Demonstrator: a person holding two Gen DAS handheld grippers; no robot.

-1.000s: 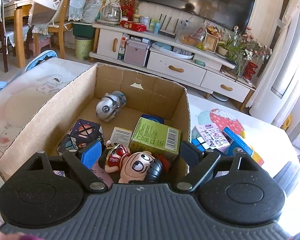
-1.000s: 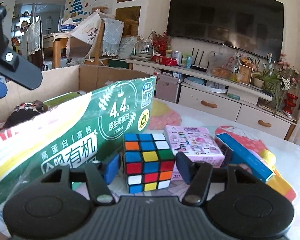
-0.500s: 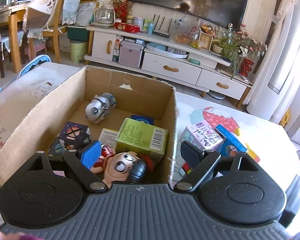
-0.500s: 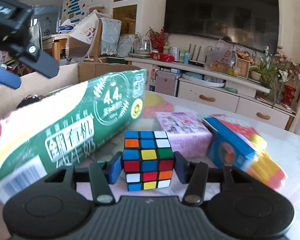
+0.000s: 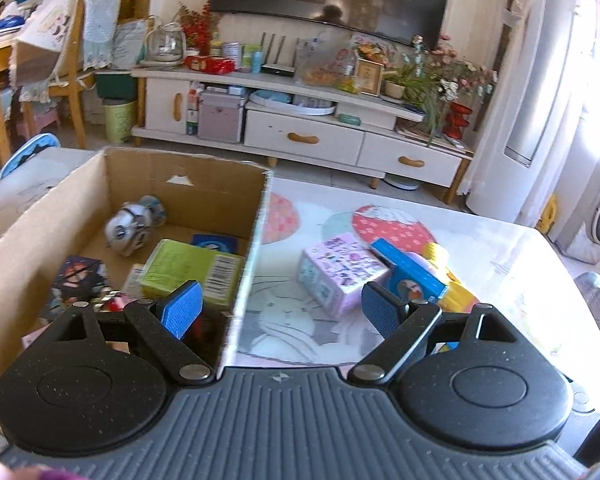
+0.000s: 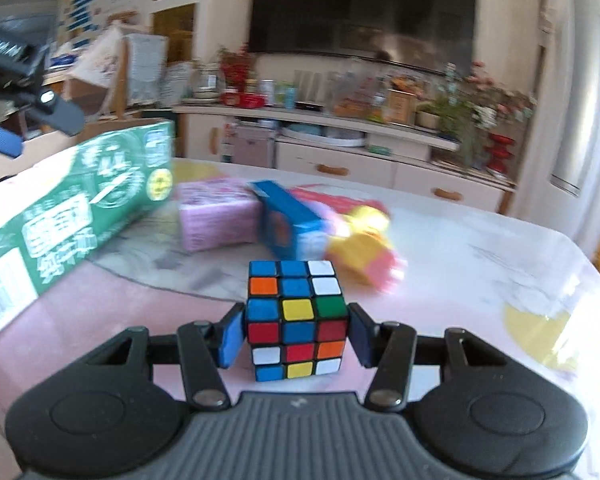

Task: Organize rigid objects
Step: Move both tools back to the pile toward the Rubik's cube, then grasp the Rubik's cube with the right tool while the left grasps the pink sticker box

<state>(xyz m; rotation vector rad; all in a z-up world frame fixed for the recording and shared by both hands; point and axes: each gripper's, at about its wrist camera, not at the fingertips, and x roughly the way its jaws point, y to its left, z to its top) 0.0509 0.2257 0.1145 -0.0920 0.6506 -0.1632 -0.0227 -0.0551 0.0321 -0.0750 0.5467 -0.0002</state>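
Table (image 5: 500,264) with pale cartoon-printed cover. Resting directly on it: open brown cardboard box (image 5: 256,236) at left; pink printed carton (image 5: 336,272), touching blue carton (image 5: 410,276); blurred yellow-and-pink item (image 6: 364,248) beside those.

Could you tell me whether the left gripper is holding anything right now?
No, the left gripper stands open over the cardboard box wall, nothing between its pads.
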